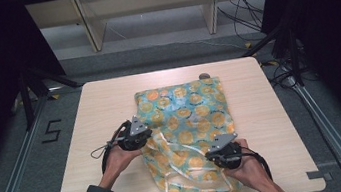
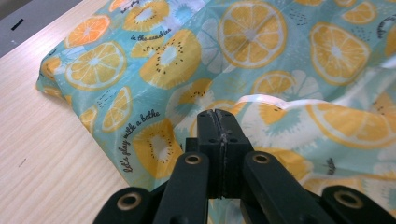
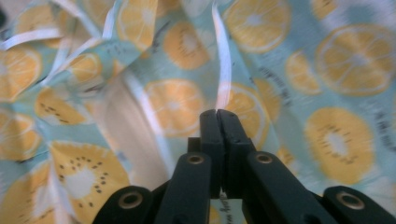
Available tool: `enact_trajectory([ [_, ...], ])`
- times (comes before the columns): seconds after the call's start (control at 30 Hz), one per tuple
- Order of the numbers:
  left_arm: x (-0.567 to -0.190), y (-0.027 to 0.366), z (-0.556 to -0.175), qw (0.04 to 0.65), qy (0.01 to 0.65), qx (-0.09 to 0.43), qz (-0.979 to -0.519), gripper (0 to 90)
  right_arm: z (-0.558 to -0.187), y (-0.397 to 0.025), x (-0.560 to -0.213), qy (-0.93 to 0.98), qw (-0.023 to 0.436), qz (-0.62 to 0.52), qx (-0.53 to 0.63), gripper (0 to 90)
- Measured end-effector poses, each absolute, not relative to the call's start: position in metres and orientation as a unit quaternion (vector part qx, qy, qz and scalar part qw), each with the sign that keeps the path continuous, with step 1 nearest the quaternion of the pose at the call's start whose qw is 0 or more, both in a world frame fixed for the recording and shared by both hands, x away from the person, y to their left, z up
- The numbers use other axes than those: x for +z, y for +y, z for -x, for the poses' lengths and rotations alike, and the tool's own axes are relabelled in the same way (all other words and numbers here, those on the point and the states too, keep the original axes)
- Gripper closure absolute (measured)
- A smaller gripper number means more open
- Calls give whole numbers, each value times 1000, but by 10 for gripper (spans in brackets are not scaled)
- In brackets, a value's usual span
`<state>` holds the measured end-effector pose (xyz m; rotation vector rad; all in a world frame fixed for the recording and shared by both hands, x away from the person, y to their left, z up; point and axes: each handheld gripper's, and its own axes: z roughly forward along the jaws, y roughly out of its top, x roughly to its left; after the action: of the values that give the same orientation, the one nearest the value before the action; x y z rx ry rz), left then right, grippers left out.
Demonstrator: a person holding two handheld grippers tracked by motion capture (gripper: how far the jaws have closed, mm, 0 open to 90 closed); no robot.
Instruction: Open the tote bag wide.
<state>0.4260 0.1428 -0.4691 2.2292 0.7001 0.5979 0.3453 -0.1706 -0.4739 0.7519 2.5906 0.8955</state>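
A teal bag [image 1: 185, 109] printed with orange and kiwi slices lies across the middle of the wooden table [image 1: 103, 100], its crumpled mouth with white straps toward me. My left gripper [image 1: 148, 139] sits at the bag's left edge. In the left gripper view its jaws are pressed together [image 2: 217, 115] on a fold of the bag [image 2: 252, 42] next to the white rim [image 2: 266, 99]. My right gripper [image 1: 211, 151] is at the mouth's right side. There its gripper [image 3: 217, 112] is shut on the white strap [image 3: 223, 60], which runs up from the tips over the bag's fabric [image 3: 345, 56].
A small grey round object [image 1: 204, 76] sits at the bag's far edge. Bare table lies left and right of the bag. Cables [image 1: 248, 14] trail on the floor beyond the table, and black frame legs [image 1: 24, 96] stand at both sides.
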Motion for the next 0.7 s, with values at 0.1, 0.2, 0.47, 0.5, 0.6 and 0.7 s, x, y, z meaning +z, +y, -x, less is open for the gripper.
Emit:
enact_trajectory([
  [0.1, -468, 145, -425, 369, 277, 223, -859, 887, -355, -175, -462, 891, 168, -261, 330, 900],
  [0.2, -465, 148, -423, 385, 279, 203, -856, 815, -368, -181, -450, 884, 177, -267, 341, 900],
  [0.47, -461, 155, -426, 453, 278, 119, -839, 344, -415, -193, -435, 862, 204, -295, 359, 900],
  [0.5, -461, 156, -427, 454, 290, 96, -837, 272, -426, -194, -433, 852, 199, -311, 371, 900],
  [0.6, -469, 154, -427, 449, 284, 72, -844, 260, -434, -198, -430, 848, 203, -317, 373, 900],
  [0.7, -477, 148, -427, 420, 262, 66, -867, 345, -436, -204, -429, 842, 199, -326, 382, 900],
])
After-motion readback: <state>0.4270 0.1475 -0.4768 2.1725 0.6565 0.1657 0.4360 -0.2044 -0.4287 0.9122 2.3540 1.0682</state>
